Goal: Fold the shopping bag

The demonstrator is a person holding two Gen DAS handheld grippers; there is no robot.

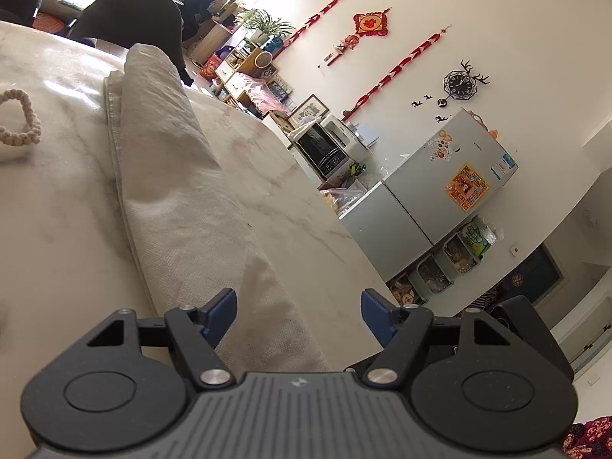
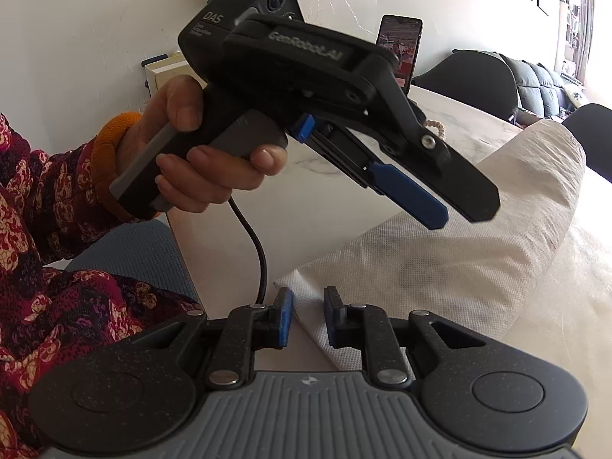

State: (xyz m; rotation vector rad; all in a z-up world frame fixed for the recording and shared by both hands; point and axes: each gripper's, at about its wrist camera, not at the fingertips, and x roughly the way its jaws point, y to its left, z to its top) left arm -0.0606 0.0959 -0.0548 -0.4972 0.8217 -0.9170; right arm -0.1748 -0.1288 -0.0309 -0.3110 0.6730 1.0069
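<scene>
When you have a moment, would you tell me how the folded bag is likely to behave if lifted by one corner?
The bag looks like thin woven cloth, so it is probably light and floppy. It lies in soft, puffed folds, which may fall open when lifted. Its textured surface should grip well, not slip.

Left gripper (image 1: 298, 315) tilted downward, jaws wide apart, nothing pinched; seen from the right wrist, held aloft by the left hand (image 2: 199, 153) wrapped round its grip (patterned sleeve behind); right gripper (image 2: 308, 315) low, jaws narrowed with a gap, pads not visibly pressing.
</scene>
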